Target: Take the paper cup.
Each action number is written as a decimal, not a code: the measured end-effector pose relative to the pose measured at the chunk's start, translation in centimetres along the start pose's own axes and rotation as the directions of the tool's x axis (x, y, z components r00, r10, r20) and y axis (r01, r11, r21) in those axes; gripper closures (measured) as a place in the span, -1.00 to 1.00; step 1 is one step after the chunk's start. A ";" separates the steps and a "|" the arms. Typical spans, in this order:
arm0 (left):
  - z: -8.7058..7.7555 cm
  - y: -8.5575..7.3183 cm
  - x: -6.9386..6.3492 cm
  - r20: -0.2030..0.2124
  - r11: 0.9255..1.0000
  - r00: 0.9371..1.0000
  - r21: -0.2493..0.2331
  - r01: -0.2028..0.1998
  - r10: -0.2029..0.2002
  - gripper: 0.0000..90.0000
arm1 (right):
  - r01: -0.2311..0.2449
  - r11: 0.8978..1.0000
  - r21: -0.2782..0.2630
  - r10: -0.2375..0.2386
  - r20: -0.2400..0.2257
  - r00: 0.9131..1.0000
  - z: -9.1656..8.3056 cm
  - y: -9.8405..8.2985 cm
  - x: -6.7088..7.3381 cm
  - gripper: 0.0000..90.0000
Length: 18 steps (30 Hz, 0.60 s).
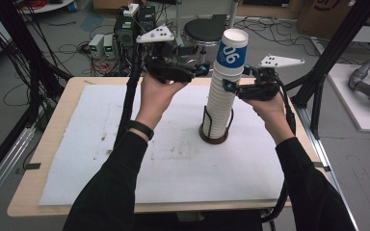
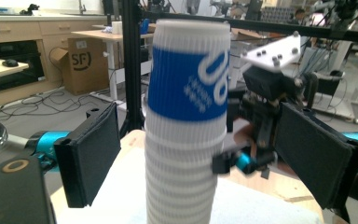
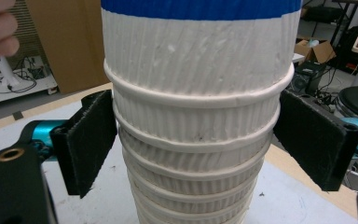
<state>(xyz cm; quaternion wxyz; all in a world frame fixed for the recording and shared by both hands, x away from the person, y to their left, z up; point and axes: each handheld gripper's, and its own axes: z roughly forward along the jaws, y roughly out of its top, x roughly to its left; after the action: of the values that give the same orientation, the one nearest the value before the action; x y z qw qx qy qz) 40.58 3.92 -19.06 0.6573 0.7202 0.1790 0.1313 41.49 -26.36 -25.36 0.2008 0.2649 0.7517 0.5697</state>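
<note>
Right claw (image 1: 230, 86) pinches the cup stack (image 1: 221, 103) at 3 o'clock; left claw (image 1: 203, 69) wide around the top cup (image 1: 232, 50). I'd squeeze square, then lift straight.

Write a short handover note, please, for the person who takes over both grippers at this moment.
Left gripper: open, raised beside the blue-banded white ribbed paper cup, pads not touching.
Right gripper: pads against the tall stack of white ribbed paper cups just under that cup, seemingly steadying it.
Stack stands in the dark round wire holder on the white foam mat.
Done: nothing removed yet.
Left: probably grip the top cup and lift it off.
</note>
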 end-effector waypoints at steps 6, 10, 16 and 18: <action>2.4 2.5 -0.1 0.015 1.000 1.000 0.025 -0.009 0.008 -0.67 | -0.001 1.000 0.000 0.001 0.000 1.000 0.0 0.0 0.0 -0.69; 3.9 3.6 -0.2 0.008 0.999 1.000 0.049 -0.022 0.021 -0.67 | 0.001 1.000 0.001 -0.001 0.000 1.000 0.0 0.0 0.0 -0.69; 5.4 4.7 -0.2 0.017 0.998 1.000 0.059 -0.021 0.020 -0.67 | 0.001 1.000 0.002 -0.001 0.000 1.000 0.0 0.0 0.0 -0.69; 5.8 4.8 -0.1 0.014 0.999 1.000 0.053 -0.012 0.011 -0.67 | 0.001 1.000 0.002 -0.001 0.002 1.000 0.0 0.0 0.0 -0.68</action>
<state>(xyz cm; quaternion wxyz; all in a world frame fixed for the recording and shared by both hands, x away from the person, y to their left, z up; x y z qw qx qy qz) 43.38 -1.65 -14.84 0.6383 0.7393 0.1739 0.1255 41.48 -26.38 -25.32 0.2016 0.2652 0.7520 0.5687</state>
